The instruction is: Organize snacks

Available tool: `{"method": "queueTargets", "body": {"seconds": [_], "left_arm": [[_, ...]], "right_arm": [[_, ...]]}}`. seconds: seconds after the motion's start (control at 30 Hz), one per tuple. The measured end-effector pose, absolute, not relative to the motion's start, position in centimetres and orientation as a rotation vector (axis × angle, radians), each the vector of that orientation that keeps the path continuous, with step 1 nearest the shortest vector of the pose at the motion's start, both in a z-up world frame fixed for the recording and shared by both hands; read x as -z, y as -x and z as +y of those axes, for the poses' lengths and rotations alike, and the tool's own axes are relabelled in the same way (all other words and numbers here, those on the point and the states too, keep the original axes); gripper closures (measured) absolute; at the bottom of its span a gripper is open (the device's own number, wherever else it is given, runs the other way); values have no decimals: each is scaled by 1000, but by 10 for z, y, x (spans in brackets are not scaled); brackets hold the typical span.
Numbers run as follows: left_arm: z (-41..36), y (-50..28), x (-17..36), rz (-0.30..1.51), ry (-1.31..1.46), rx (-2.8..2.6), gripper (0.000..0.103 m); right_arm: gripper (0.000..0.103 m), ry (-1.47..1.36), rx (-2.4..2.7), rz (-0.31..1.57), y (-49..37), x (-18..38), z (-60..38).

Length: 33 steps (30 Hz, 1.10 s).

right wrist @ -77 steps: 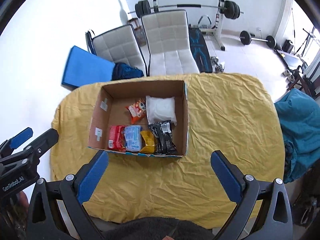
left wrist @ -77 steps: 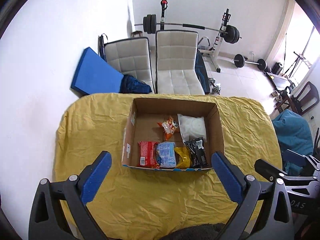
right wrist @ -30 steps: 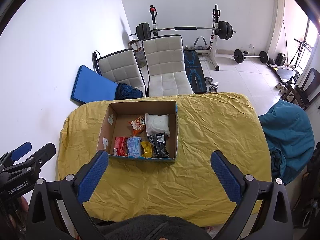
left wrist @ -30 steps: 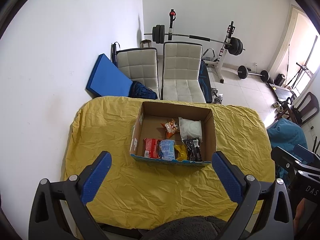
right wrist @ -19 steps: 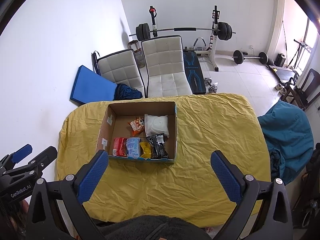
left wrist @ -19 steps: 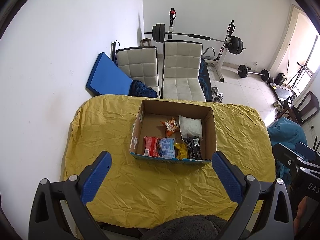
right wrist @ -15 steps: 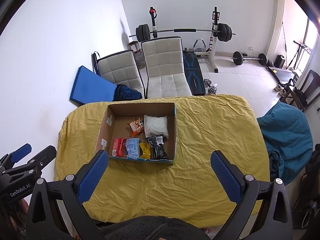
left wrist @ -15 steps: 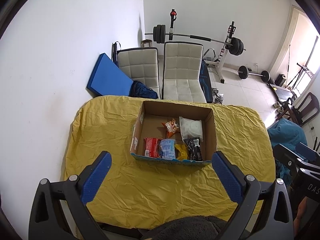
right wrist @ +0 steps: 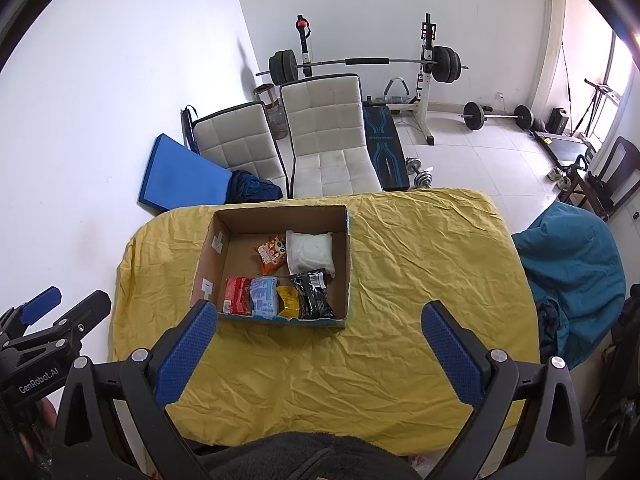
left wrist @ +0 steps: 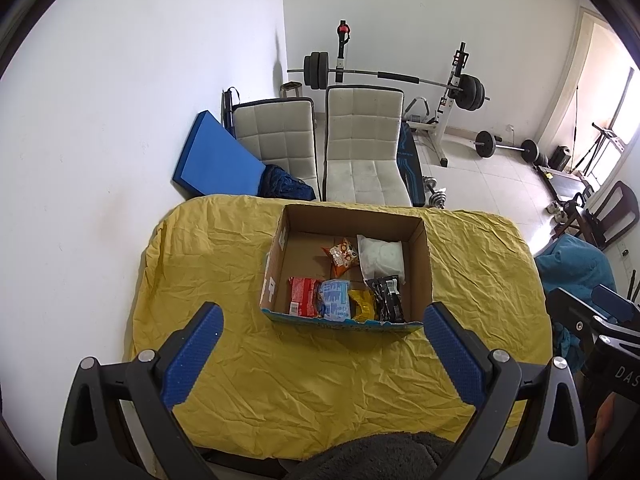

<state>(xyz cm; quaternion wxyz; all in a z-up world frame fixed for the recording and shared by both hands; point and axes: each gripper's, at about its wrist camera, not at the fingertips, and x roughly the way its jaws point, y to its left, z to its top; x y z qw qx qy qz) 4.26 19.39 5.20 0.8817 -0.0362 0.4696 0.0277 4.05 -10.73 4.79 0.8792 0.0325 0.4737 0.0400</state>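
**Yellow cloth, one box, both grippers high and empty**

Yellow tablecloth (left wrist: 240, 264) all crumpled below me, and the cardboard box (left wrist: 423, 264) sits on it toward the far side. Inside along the near wall: red packet (left wrist: 302, 295), blue packet (left wrist: 335, 299), yellow packet (left wrist: 362, 304), black packet (left wrist: 387, 298). Behind them the orange snack bag (left wrist: 343, 255) lies just beside the white pouch (left wrist: 382, 257). My left gripper (left wrist: 320, 334) hangs well above the table, jaws spread wide, nothing in them. My right gripper (right wrist: 319, 330) is the same, wide apart and empty, near the box's front edge in view.
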Motion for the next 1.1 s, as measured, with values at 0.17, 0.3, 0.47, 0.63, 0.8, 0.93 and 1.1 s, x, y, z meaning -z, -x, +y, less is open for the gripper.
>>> {"method": "queueTargets", "body": {"seconds": [0.17,0.3,0.47,0.63,0.8,0.93,1.1], "left_arm": [[194,-42,-52,981,83,-59,0],[193,-43,-52,981,82,-61,0],[192,-42,-52,983,77,-60,0],[189,-41,-53,984,78,-57,0],[189,-42,-52,983,75,-58,0],[188,-42,-52,978,75,-58,0],[189,-40,-54,970,78,-57,0]], "right_arm": [[0,-66,-82,988,-40,-48,-108],[0,-69,-81,987,-40,-48,-108],[0,-73,-78,987,-40,-48,-108],[0,-69,-80,988,-40,-48,-108],[0,-67,-78,984,-38,-46,-113],[0,-65,-78,984,-38,-46,-112],[0,-66,-79,982,-37,-46,-115]]}}
